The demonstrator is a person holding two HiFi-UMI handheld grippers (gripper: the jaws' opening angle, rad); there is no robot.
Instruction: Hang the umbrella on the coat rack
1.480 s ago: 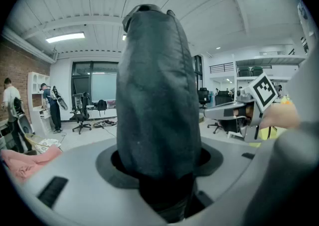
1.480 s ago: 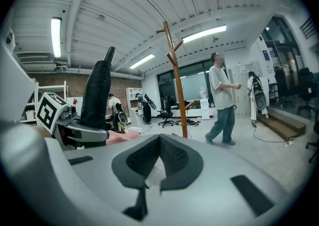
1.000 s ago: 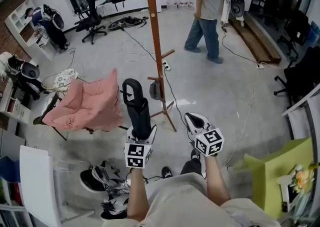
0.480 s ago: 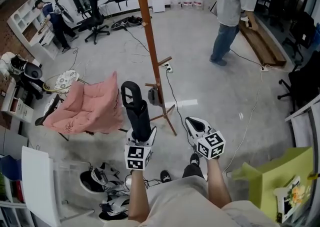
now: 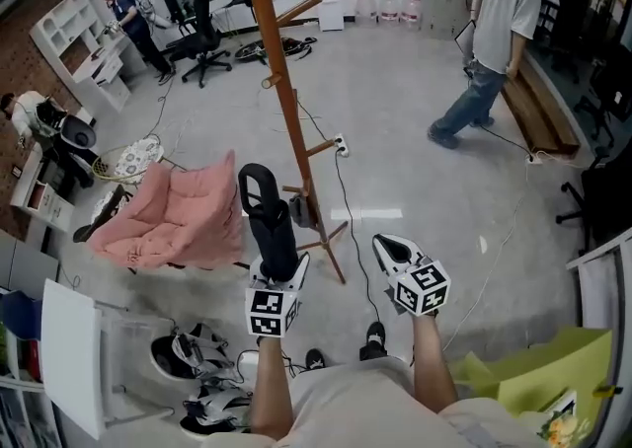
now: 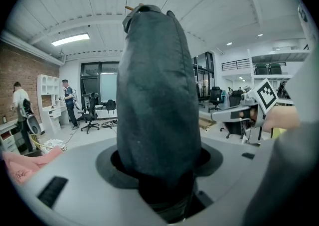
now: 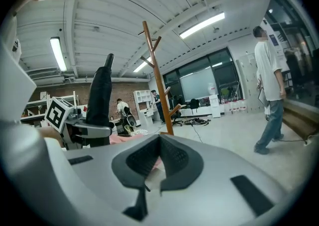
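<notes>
A black folded umbrella (image 5: 272,224) stands upright with its loop handle on top, and my left gripper (image 5: 279,273) is shut on its lower part. In the left gripper view the umbrella (image 6: 157,95) fills the space between the jaws. The wooden coat rack (image 5: 286,111), a tall pole with side pegs, stands just beyond the umbrella, slightly to its right. It also shows in the right gripper view as the rack (image 7: 158,85), with the umbrella (image 7: 99,98) to its left. My right gripper (image 5: 387,247) hovers beside the left one, shut and empty, right of the rack's feet.
A pink cushioned chair (image 5: 178,214) sits left of the rack. Shoes (image 5: 193,357) and a white chair (image 5: 69,347) lie near my left side, and a green box (image 5: 533,387) is at the right. A person (image 5: 494,41) walks at the back right. Cables run over the floor.
Both grippers and the held umbrella have moved forward toward the rack. The rack pole now leans further left in the picture. The person in the background has walked to the right.
</notes>
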